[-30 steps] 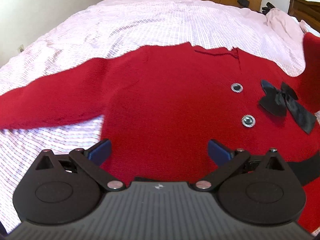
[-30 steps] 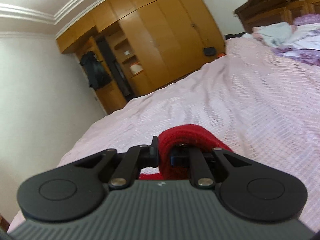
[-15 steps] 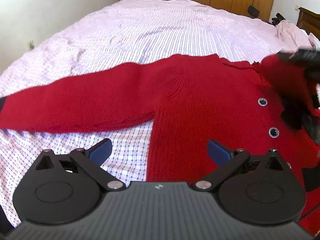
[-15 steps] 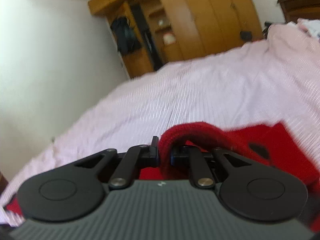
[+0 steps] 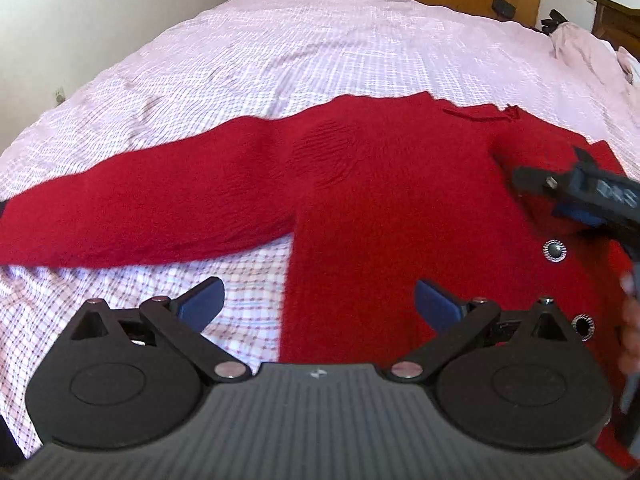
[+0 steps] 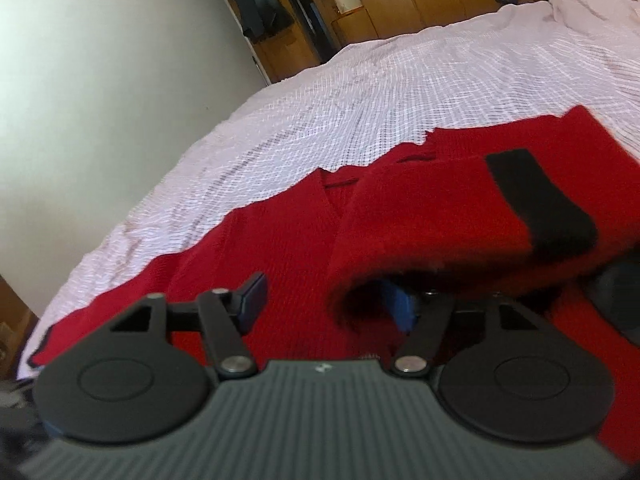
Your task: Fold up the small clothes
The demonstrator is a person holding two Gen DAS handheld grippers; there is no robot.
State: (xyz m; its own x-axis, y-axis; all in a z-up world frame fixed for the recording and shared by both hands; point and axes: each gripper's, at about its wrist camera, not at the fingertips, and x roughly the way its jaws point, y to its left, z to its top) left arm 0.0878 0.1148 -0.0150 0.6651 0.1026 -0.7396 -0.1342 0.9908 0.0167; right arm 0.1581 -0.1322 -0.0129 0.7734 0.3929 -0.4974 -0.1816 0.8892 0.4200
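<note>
A red knit cardigan (image 5: 384, 200) with round silver buttons (image 5: 554, 249) lies flat on the bed. Its left sleeve (image 5: 152, 216) stretches out to the left. My left gripper (image 5: 316, 300) is open and empty, low over the cardigan's lower left side. My right gripper (image 6: 328, 300) is open over the cardigan's chest (image 6: 280, 248). The right sleeve (image 6: 460, 216), with a black cuff band (image 6: 540, 200), lies folded across the front and drapes over the right finger. The right gripper also shows at the right edge of the left wrist view (image 5: 592, 196).
The bed has a pink checked cover (image 5: 320, 60). A white wall (image 6: 100, 80) stands on the left. Wooden wardrobes (image 6: 400, 0) line the far end. Crumpled pink bedding (image 5: 580, 44) and a dark headboard (image 5: 616, 16) are at the far right.
My right gripper carried the right sleeve leftward over the cardigan's front and opened, letting the sleeve go. My left gripper shifted left, so the outstretched left sleeve is now in view.
</note>
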